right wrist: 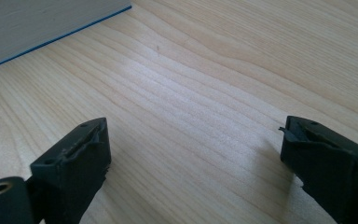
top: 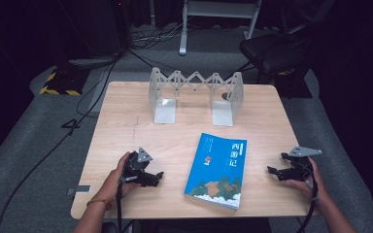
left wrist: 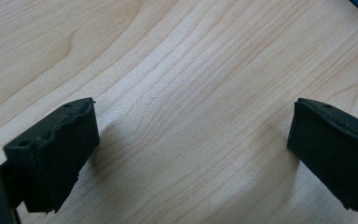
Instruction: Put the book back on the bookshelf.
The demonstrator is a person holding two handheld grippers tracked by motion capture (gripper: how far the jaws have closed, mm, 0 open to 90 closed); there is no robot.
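A blue paperback book [top: 217,170] with white characters on its cover and an illustrated band of green land and white clouds along its near edge lies flat and closed on the light wooden table [top: 184,131], slightly rotated, near the front edge just right of centre. The left gripper [top: 158,178] rests at the book's 9 o'clock, near it but not touching; its jaws stand apart over bare wood. The right gripper [top: 273,171] sits at the book's 3 o'clock, likewise apart from it, jaws spread wide with nothing between them. At the book's 12 o'clock, well apart, an extendable grey metal book stand [top: 195,92] with two upright end plates stands near the far edge. The surface between grippers and book is unobstructed.
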